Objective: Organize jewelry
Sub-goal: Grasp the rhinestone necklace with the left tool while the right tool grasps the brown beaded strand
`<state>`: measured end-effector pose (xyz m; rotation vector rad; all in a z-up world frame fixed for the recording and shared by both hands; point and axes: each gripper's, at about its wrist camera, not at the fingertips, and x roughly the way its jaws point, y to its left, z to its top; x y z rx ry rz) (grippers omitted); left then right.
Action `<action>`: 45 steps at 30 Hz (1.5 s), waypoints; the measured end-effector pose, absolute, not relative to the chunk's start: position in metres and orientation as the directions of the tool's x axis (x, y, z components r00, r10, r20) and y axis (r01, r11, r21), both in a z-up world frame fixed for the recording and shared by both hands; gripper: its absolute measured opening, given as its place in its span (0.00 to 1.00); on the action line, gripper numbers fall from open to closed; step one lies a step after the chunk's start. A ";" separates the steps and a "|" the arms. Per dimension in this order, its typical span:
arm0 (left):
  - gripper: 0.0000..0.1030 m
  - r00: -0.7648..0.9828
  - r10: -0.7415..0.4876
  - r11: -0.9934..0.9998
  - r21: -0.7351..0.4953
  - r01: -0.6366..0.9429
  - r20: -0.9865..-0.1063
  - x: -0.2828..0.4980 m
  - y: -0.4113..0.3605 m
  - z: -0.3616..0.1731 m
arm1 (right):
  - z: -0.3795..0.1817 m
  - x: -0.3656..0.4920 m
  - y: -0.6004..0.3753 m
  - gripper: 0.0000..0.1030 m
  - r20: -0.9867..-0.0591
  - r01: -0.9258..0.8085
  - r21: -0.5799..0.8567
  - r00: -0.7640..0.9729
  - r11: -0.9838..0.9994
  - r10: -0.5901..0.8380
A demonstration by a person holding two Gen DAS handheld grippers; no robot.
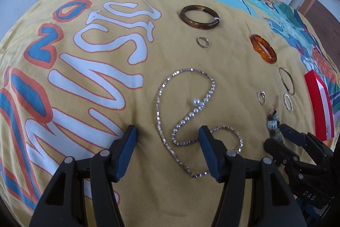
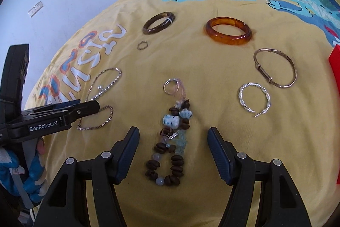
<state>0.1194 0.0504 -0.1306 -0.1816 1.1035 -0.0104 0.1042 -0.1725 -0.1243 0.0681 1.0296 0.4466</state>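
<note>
Beaded bracelet [image 2: 170, 142] lay lengthwise toward twelve o'clock between right tool [image 2: 173, 152], spread and empty; left tool [image 1: 167, 152] likewise apart over necklace [image 1: 187, 107].

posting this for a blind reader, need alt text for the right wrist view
The right gripper, jaws open, hangs over a beaded bracelet on a yellow printed blanket. Beyond lie an amber bangle, a dark bangle, a metal bangle and a twisted silver hoop.

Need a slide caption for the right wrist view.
Open right gripper poised over a brown-and-pale-blue beaded bracelet on a yellow printed bedspread, bangles and rings beyond.
</note>
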 end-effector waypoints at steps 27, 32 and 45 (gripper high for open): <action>0.04 0.462 -0.055 0.997 -0.074 -0.022 -0.885 0.119 0.043 -0.119 | -0.122 0.087 -0.192 0.11 -0.814 -0.312 0.280 0.423 0.908 0.397; 0.03 0.484 -0.058 0.996 -0.081 -0.026 -0.873 0.113 0.043 -0.105 | -0.115 0.074 -0.199 0.11 -0.797 -0.304 0.321 0.425 0.897 0.429; 0.03 0.517 -0.080 0.996 -0.091 0.004 -0.852 0.079 0.029 -0.072 | -0.077 0.043 -0.207 0.10 -0.764 -0.308 0.327 0.470 0.893 0.442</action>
